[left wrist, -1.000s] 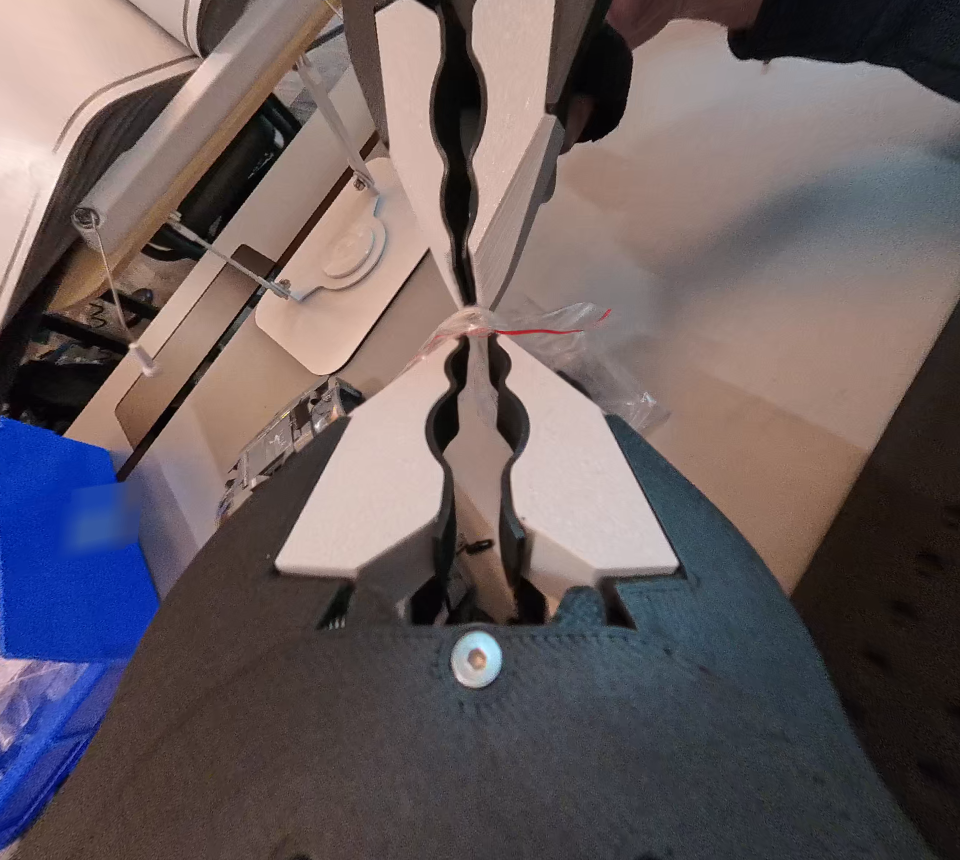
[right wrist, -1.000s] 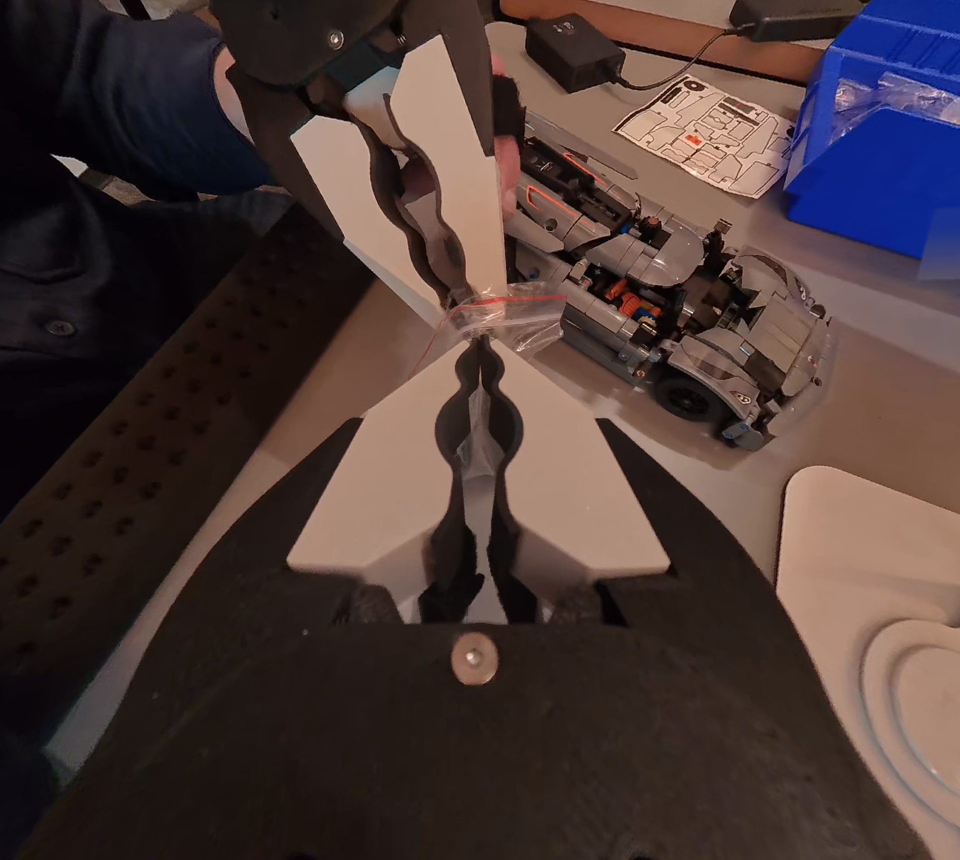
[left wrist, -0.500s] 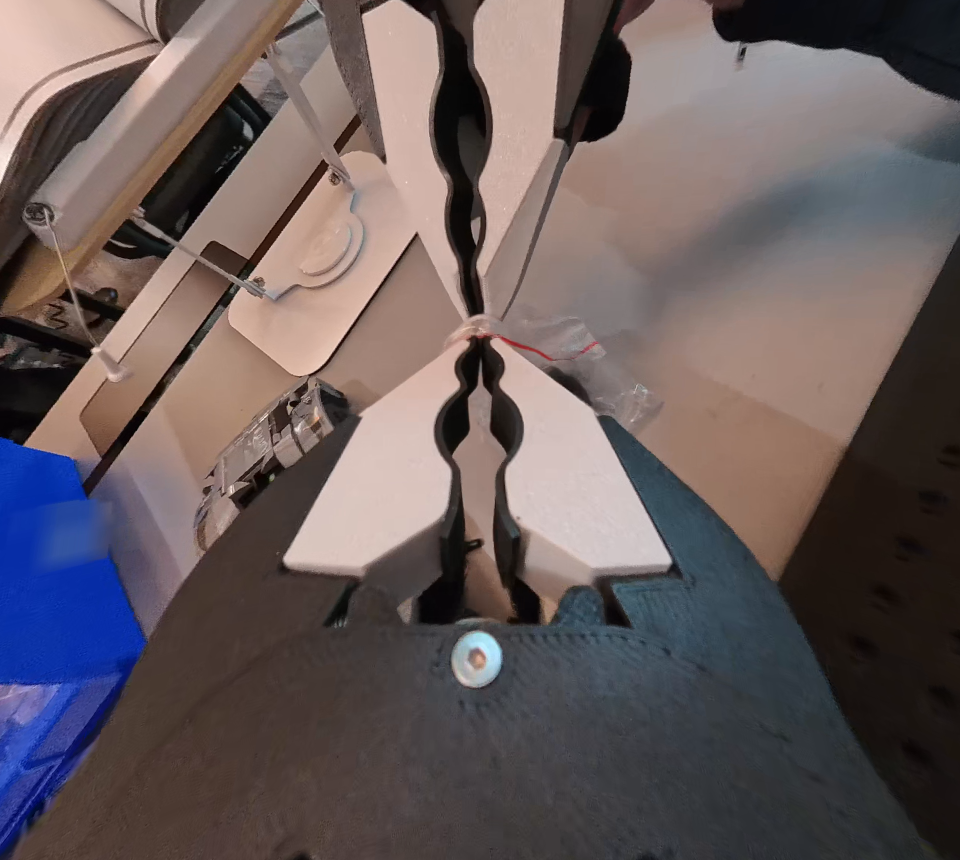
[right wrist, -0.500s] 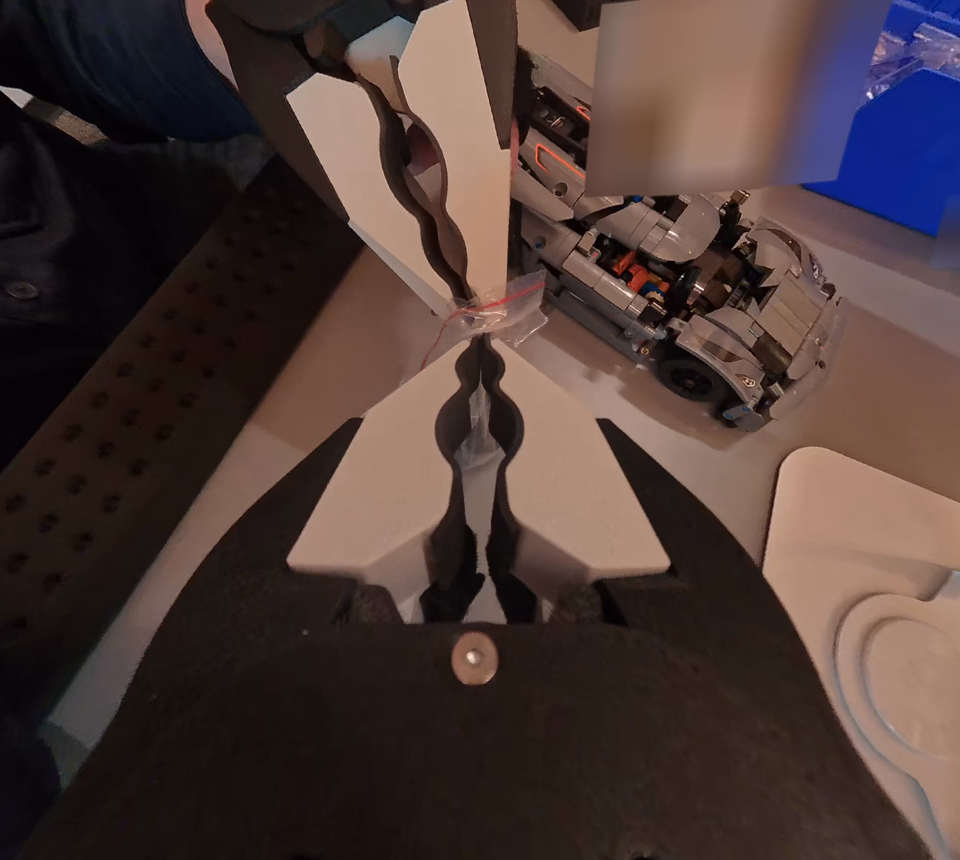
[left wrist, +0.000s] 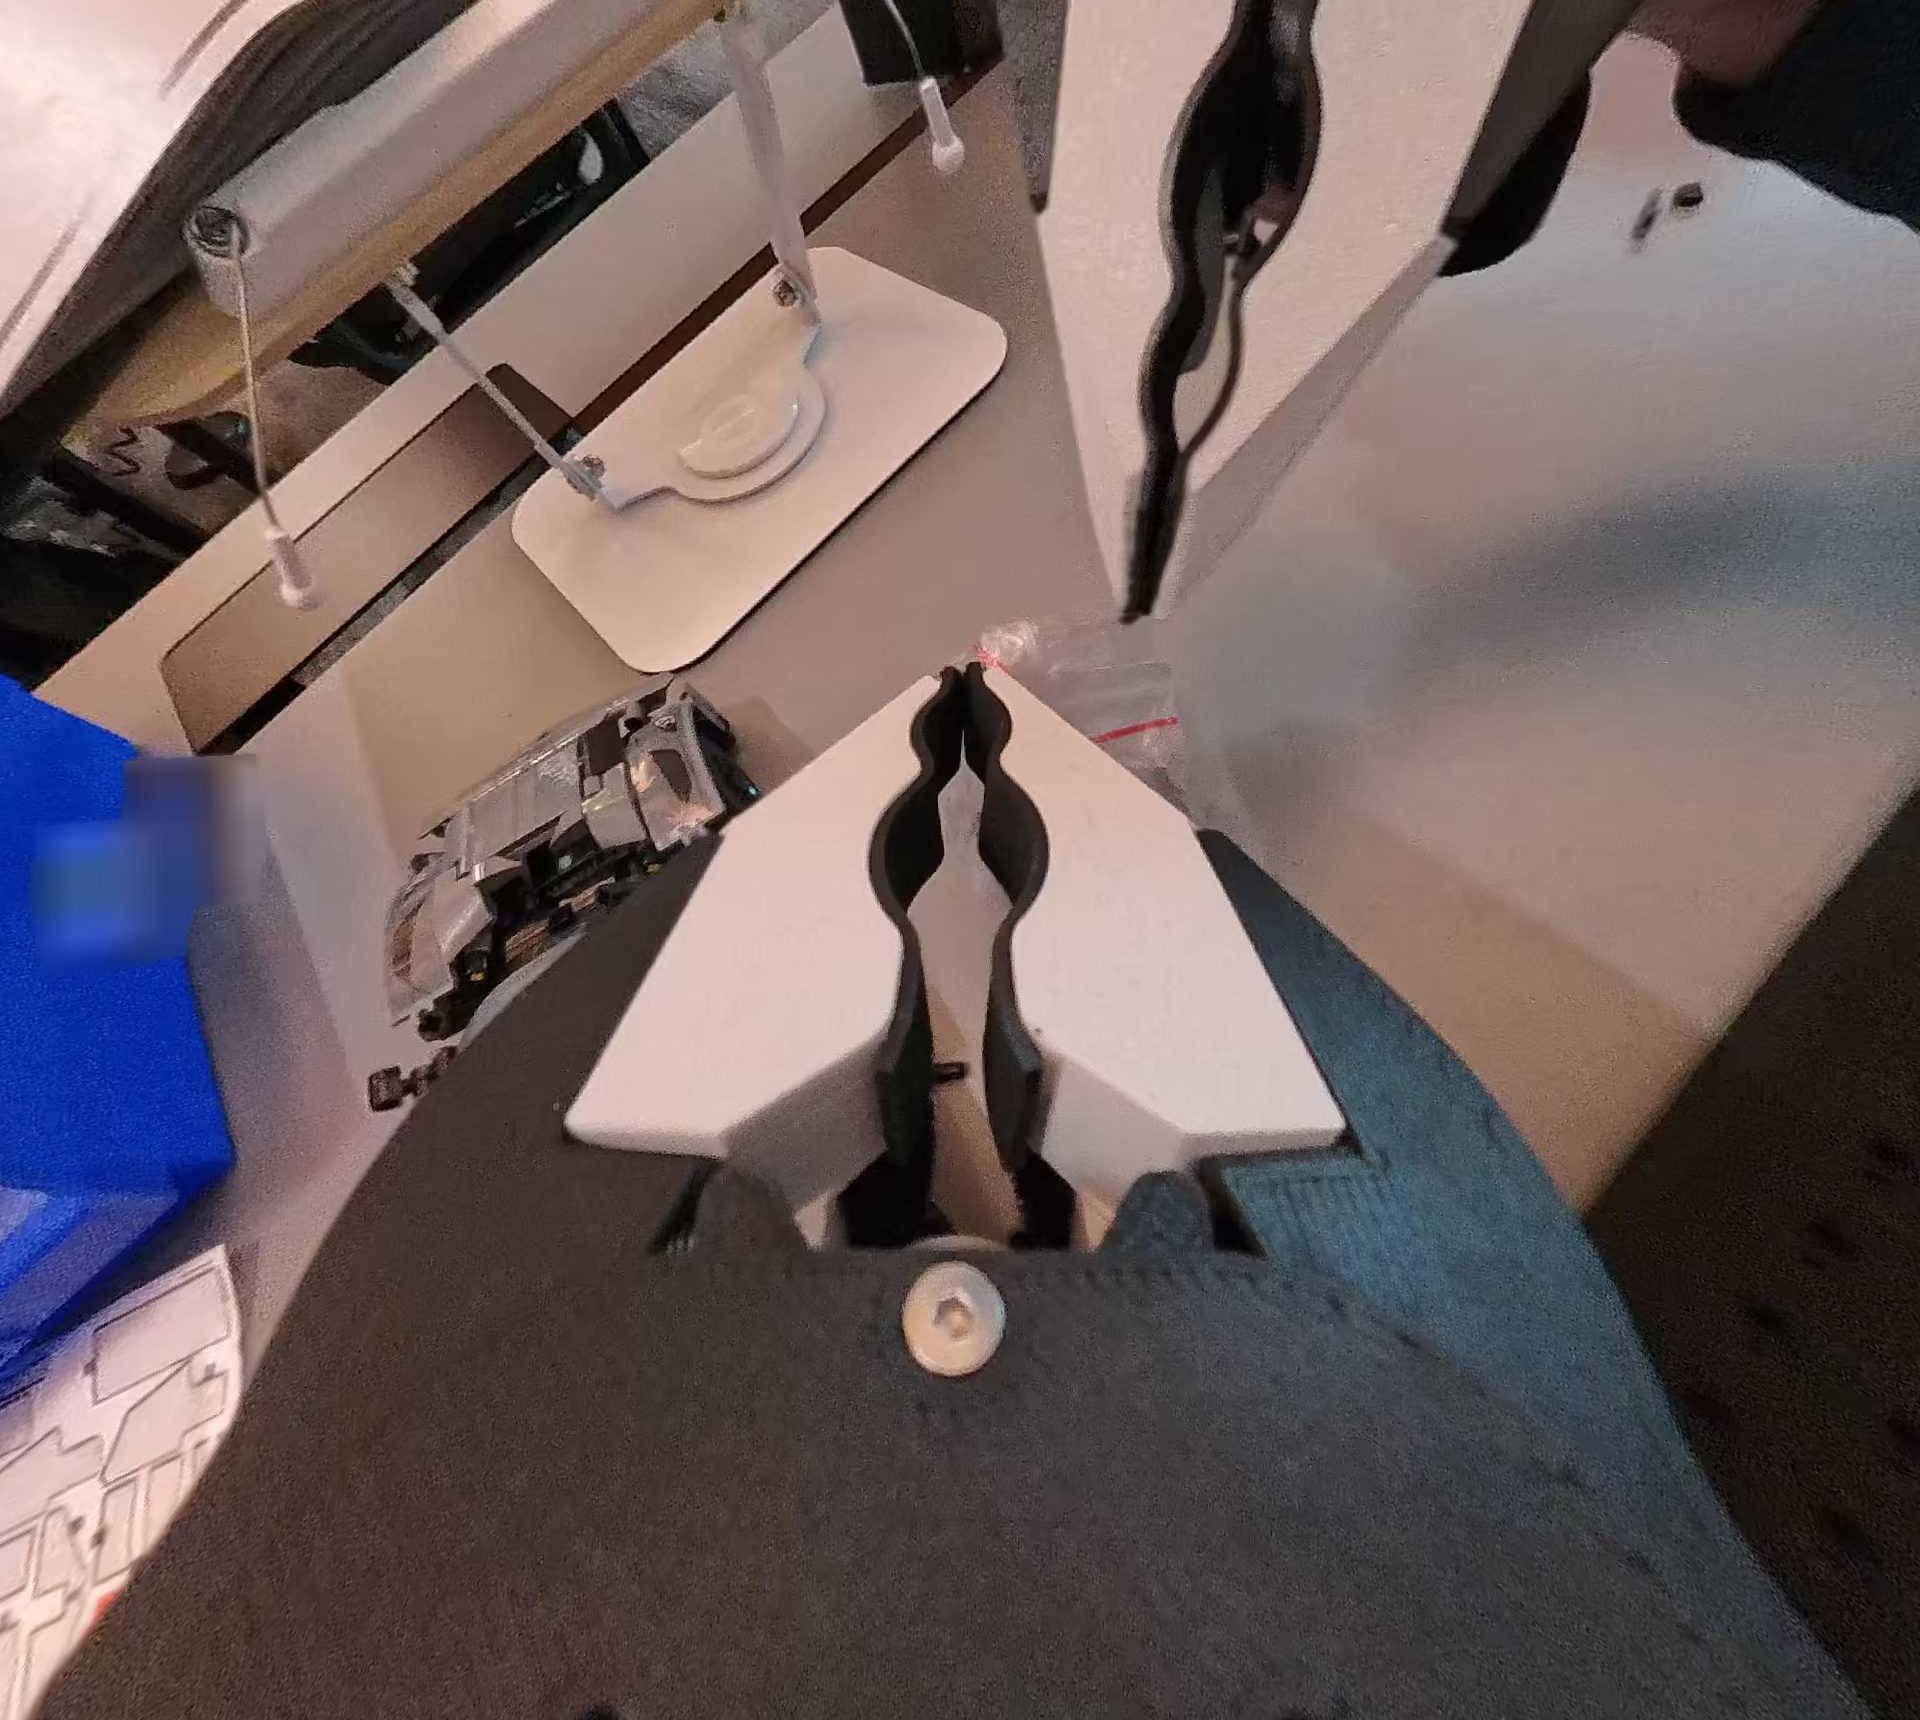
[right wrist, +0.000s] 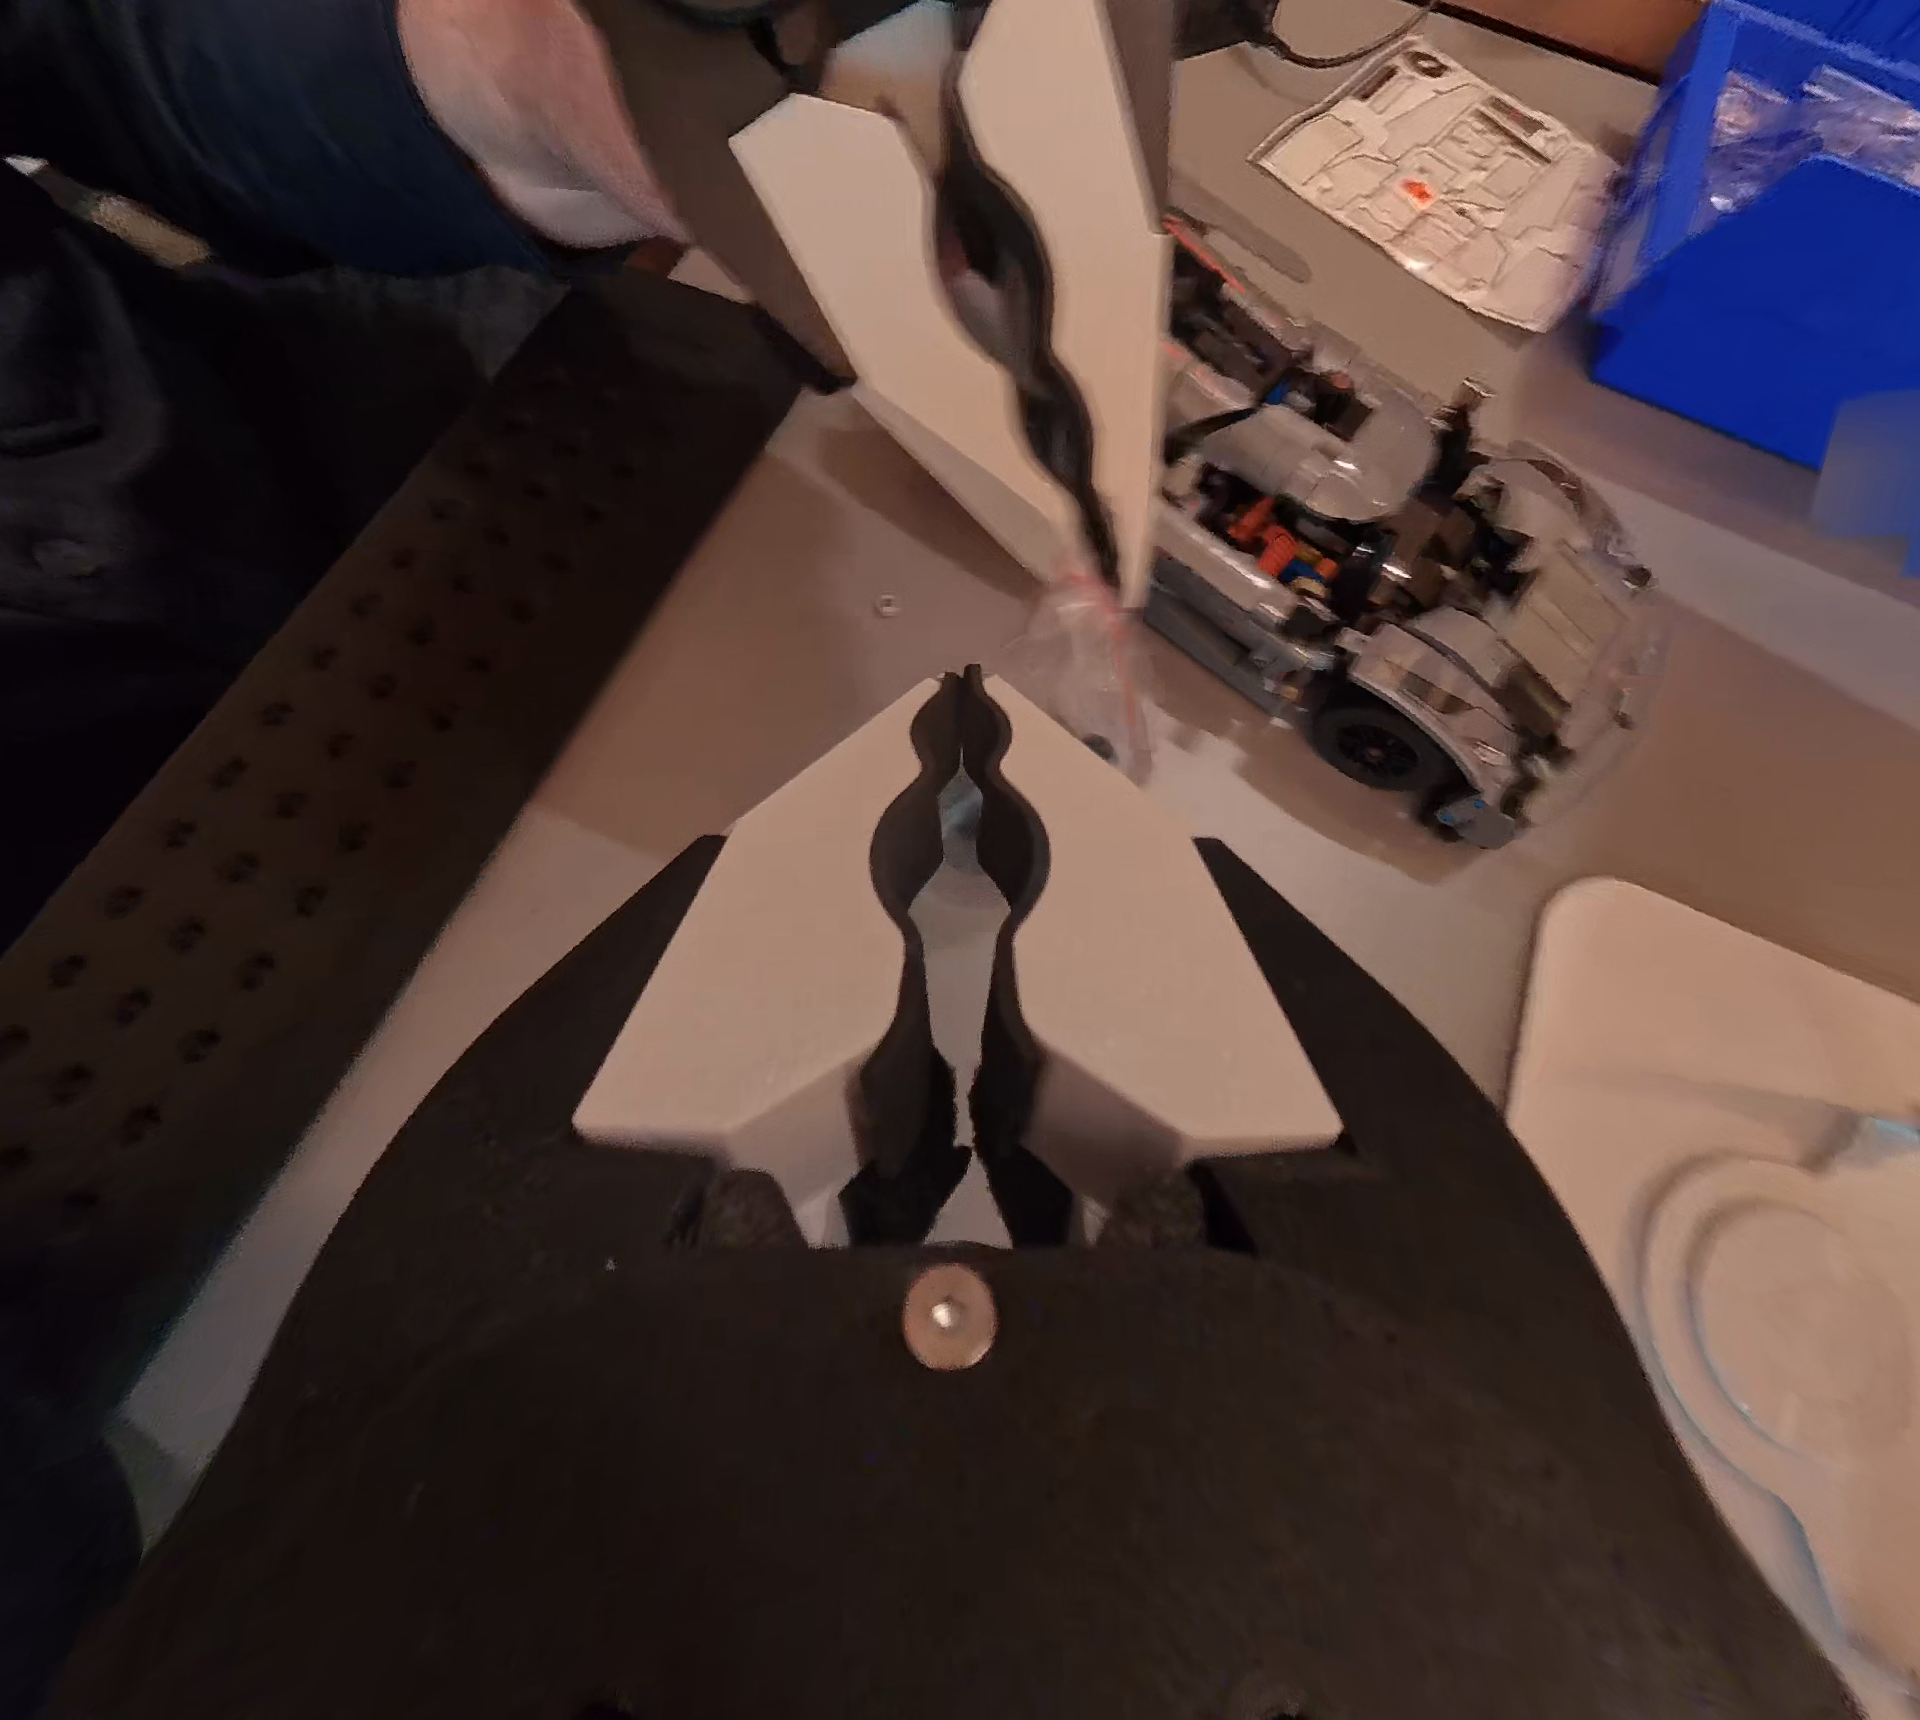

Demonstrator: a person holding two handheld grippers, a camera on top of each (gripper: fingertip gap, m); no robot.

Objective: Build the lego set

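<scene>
The left gripper (left wrist: 961, 683) is clenching its fingers on the top edge of a small clear plastic bag (left wrist: 1091, 694), which is spilling out toward 1 o'clock from the tips, its red seal strip showing right at the pinch. In the right wrist view the bag is hanging limp and crumpled below those fingers, in the air over the surface (right wrist: 1714, 787), just beyond the right gripper (right wrist: 961, 683) at its 1 o'clock. The right gripper is pressing its fingers together with nothing visible between the tips, apart from the bag. What the bag is holding cannot be told. It looks very light, soft and slippery, so a pinch on loose film will probably be sliding off; the seal strip, where the film is doubled and stiffer, seems the best place to take hold, each gripper likely needing its own lip to pull the mouth open. The grey lego car (right wrist: 1455, 631) is sitting on the surface at 2 o'clock of the right gripper, partly built and probably fragile to knocks. Farther out, an instruction sheet (right wrist: 1455, 184) and a blue bin (right wrist: 1787, 216) are lying toward 1 o'clock.
</scene>
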